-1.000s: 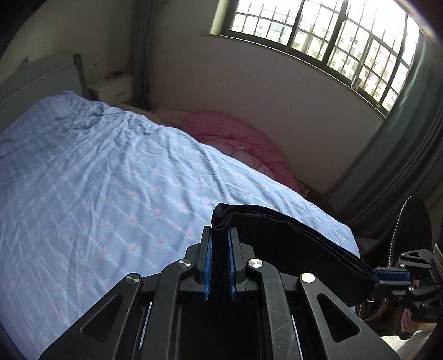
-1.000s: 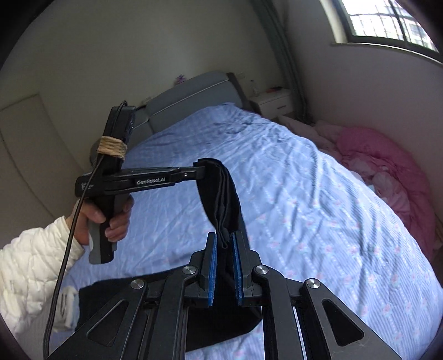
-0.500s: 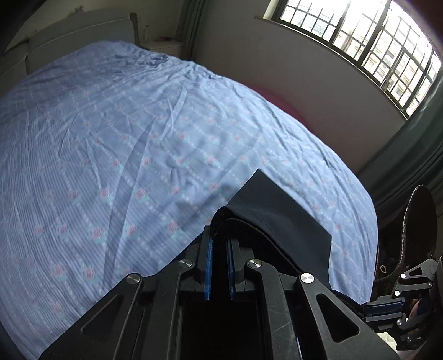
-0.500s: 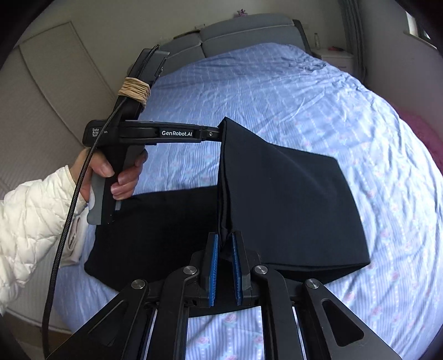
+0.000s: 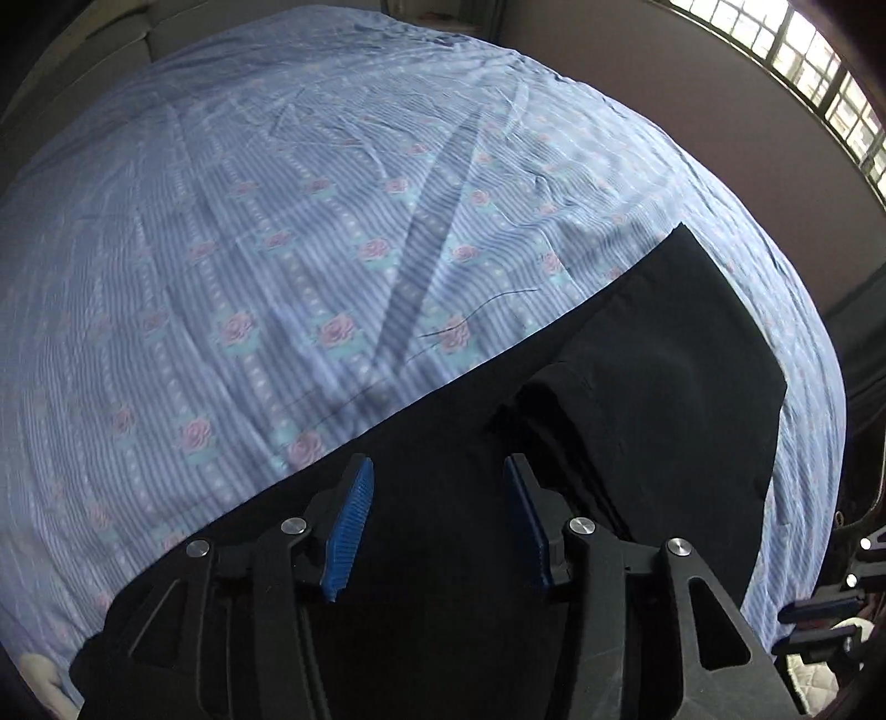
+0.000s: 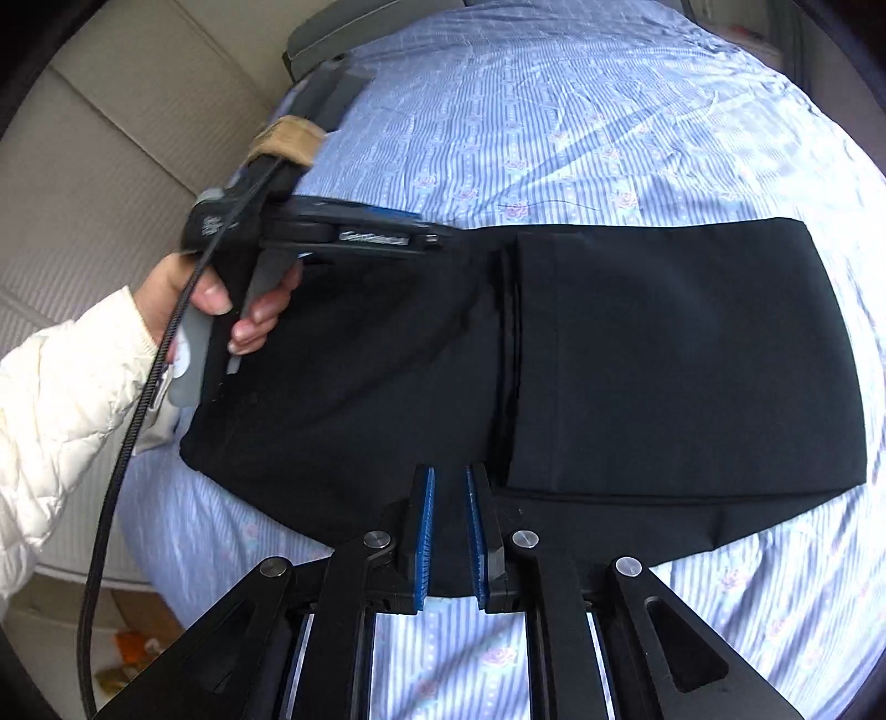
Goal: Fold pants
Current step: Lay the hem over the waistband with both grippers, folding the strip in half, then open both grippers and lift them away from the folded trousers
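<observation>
The black pants (image 6: 664,360) lie folded on the blue flowered bedsheet (image 6: 554,122), one layer laid over the other with its edge running down the middle. They also show in the left wrist view (image 5: 664,376). My left gripper (image 5: 437,471) is open just above the pants near their far edge, holding nothing; it also appears in the right wrist view (image 6: 426,235). My right gripper (image 6: 448,476) is partly open at the near edge of the pants, with nothing between its blue pads.
The bed's grey headboard (image 6: 332,44) is at the far end. A beige padded wall (image 6: 99,166) runs along the left side. A window (image 5: 819,72) and dark curtain are on the right.
Both grippers carried the pants end down and over onto the lower half, then opened and let go. The fold now lies flat on the bed.
</observation>
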Motion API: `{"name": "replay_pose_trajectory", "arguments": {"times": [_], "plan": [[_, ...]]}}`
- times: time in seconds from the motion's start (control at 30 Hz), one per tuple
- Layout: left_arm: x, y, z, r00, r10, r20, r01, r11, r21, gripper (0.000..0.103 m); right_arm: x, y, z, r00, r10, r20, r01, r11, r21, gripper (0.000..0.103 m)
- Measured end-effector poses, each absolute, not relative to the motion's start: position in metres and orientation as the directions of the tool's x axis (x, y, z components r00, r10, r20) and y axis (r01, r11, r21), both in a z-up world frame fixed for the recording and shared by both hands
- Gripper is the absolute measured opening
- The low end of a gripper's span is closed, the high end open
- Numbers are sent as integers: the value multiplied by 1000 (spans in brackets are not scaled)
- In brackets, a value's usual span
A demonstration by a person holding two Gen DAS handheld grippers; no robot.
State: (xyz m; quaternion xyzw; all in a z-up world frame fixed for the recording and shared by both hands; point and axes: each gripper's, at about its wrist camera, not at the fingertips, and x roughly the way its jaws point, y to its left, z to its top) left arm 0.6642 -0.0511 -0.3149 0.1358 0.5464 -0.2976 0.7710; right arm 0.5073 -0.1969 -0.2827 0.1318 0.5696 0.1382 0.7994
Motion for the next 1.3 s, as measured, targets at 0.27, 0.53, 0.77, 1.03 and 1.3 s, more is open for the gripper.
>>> {"name": "replay_pose_trajectory", "arguments": {"times": [0.27, 0.53, 0.77, 1.03, 1.3], "plan": [[664, -62, -333, 93, -495, -864, 429, 803, -414, 50, 520, -236, -321, 279, 250, -927, 78, 956, 281, 21], [681, -98, -360, 111, -450, -886, 359, 849, -387, 19, 538, -234, -361, 231, 266, -936, 85, 953, 292, 21], [682, -87, -353, 152, -410, -899, 408, 855, -320, 11, 550, -207, -379, 181, 341, -922, 26, 936, 351, 23], [663, -37, -301, 287, -315, -905, 364, 909, -202, 39, 551, -203, -358, 151, 377, -914, 21, 923, 384, 32], [548, 19, -215, 421, -204, -884, 317, 946, -67, 65, 497, -194, -261, 275, 352, -895, -70, 936, 346, 61]]}}
